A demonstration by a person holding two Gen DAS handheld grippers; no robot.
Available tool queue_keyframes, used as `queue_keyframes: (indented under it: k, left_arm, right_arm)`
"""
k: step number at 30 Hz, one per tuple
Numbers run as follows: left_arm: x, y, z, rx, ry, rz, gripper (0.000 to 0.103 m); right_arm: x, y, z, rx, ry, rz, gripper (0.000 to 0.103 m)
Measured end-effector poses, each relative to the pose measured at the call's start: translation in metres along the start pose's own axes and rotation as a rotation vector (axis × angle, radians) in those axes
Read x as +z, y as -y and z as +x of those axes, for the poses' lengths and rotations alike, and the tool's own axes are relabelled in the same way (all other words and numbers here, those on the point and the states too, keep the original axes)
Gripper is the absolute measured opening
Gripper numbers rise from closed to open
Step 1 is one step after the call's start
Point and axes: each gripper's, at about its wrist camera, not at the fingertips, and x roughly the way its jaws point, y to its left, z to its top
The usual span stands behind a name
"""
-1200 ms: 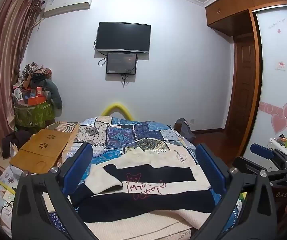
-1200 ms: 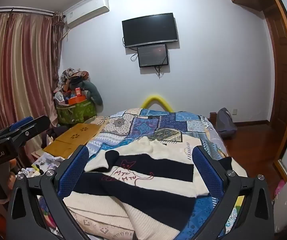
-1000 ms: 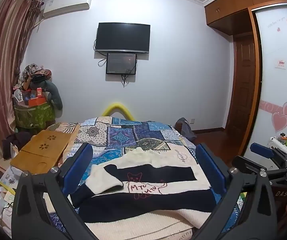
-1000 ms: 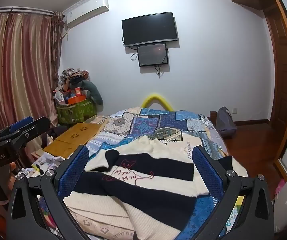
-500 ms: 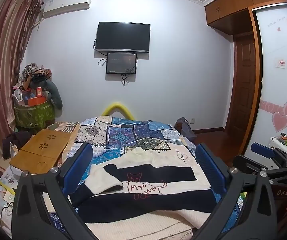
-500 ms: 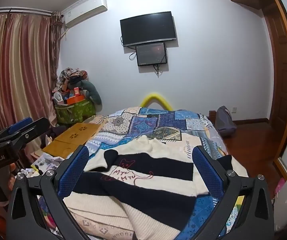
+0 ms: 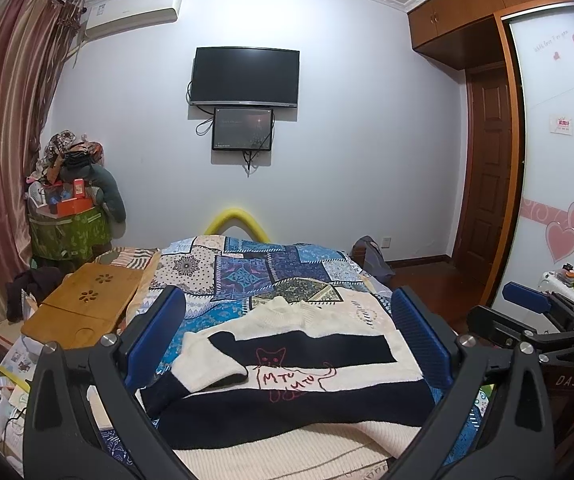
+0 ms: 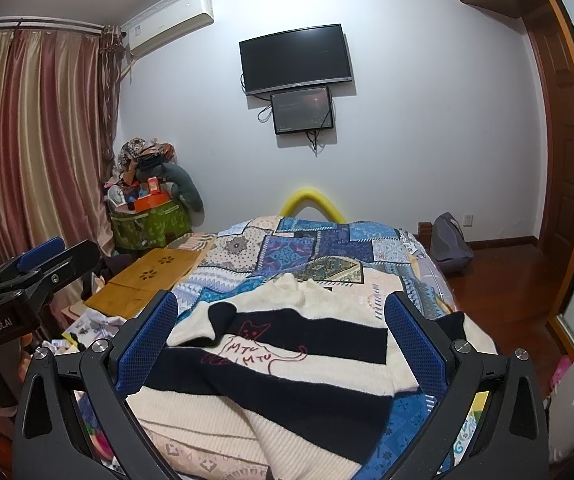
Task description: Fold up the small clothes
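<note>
Item: bedroom, bed (image 7: 247, 264) with patchwork quilt, both hand-held grippers raised above its near end. Left hand-held gripper (image 7: 287, 336): jaws spread wide, blue pads (image 7: 155, 336) parted to either side of the garment, holding nothing; to its left, beyond the bed's left edge, a wooden lap tray (image 7: 83, 308) lies at the margin with papers and boxes (image 7: 11, 368) below it, a heaped green basket (image 7: 69, 228) and striped curtains (image 7: 3, 160) farther left. Ahead of and below both grippers: a cream and navy striped sweater (image 7: 287, 364) with a red cat outline, spread flat on the quilt, one sleeve folded across its left front; open quilt beyond it to the yellow arch (image 7: 241, 220) at the far end. Wall ahead carries a television (image 7: 245, 76) and a smaller screen (image 7: 243, 128). Right hand-held gripper (image 8: 283, 344): jaws likewise spread wide, holding nothing, sweater (image 8: 287, 356) directly ahead between its pads; to its right the bed's right edge drops to bare wooden floor (image 8: 499, 276), a grey backpack (image 8: 449, 244) against the wall, a wooden door (image 8: 567, 132) farther right.
</note>
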Motion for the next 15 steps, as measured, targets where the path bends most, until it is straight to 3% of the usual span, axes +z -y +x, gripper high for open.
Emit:
queue_keyframes:
  k: [15]
  left_arm:
    - [0.0020, 0.0006, 0.0002, -0.002, 0.004, 0.004, 0.103]
  right_arm:
    - [0.0012, -0.0001, -0.0003, 0.000, 0.001, 0.000, 0.103]
